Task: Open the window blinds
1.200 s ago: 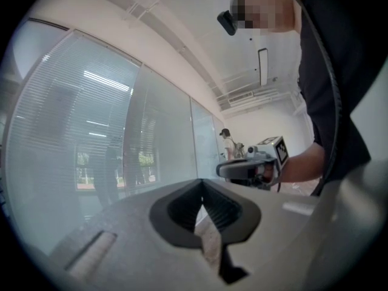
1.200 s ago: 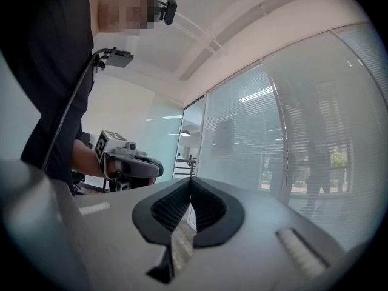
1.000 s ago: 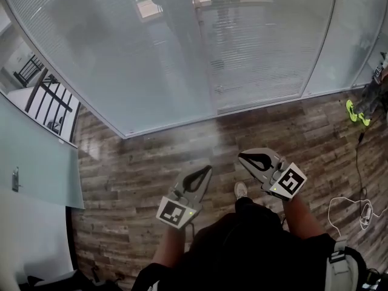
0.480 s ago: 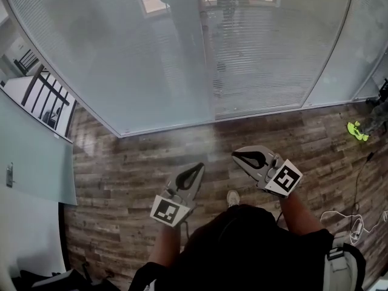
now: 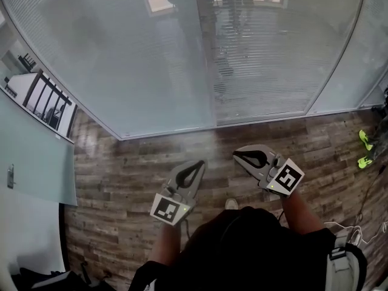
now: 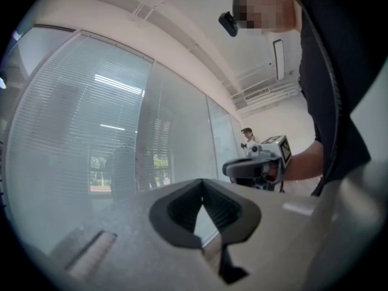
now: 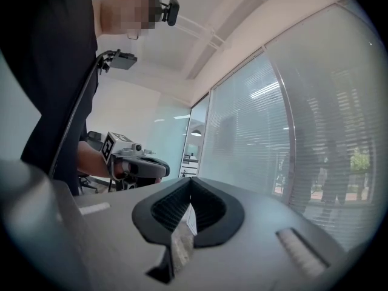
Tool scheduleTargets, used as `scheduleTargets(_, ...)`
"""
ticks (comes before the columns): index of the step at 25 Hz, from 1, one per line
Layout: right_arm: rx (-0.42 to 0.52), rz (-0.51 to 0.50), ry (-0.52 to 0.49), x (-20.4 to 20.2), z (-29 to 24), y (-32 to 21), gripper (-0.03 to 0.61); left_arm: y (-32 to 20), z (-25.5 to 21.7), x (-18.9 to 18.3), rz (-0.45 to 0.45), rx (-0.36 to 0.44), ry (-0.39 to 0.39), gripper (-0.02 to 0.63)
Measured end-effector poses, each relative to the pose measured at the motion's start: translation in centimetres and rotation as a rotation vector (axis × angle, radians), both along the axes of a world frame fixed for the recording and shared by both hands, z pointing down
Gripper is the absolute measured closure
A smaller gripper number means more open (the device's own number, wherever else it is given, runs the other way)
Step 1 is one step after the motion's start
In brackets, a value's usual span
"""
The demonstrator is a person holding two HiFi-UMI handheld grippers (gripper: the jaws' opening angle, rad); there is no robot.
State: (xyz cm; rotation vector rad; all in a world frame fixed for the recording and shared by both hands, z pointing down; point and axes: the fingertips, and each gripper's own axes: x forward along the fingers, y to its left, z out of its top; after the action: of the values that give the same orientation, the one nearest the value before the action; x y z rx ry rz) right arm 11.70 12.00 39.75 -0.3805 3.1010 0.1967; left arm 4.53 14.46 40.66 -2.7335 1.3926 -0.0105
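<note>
Closed slatted blinds (image 5: 260, 53) hang behind a tall glass wall that fills the upper head view. They also show in the left gripper view (image 6: 79, 132) and the right gripper view (image 7: 315, 132). My left gripper (image 5: 201, 162) is held level over the wooden floor, short of the glass, its jaws shut and empty (image 6: 202, 183). My right gripper (image 5: 236, 156) is beside it, also shut on nothing (image 7: 191, 180). Each gripper view shows the other gripper off to the side.
The glass wall's base frame (image 5: 170, 131) runs across the wooden floor (image 5: 121, 180). A frosted glass panel with a handle (image 5: 10, 176) stands at the left, a railing (image 5: 48, 99) behind it. Neon-green shoes (image 5: 365, 150) and cables (image 5: 357, 232) lie at the right.
I have stepped along the floor in front of the glass wall, carrying both grippers along, still shut. The green shoes and cables have slid toward the right edge.
</note>
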Motion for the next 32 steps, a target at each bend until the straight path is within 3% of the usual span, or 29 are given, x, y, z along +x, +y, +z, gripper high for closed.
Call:
scheduleTargets(6, -0.003, -0.048, -0.016, 0.0, 0.0, -2.3, 0.572, -2.9, 0.1, -0.5, -0.034, 0.007, -0.014, 0.611)
scheduleTargets(19, -0.028, -0.043, -0.051, 2.4, 0.7, -5.9, 0.572, -6.5, 0.0, 0.0, -0.094, 0.009, -0.035, 0.611)
scheduleTargets(32, -0.027, -0.025, -0.045, 2.9, 0.9, -8.0, 0.572, -8.7, 0.2, 1.2, -0.061, 0.024, -0.055, 0.611)
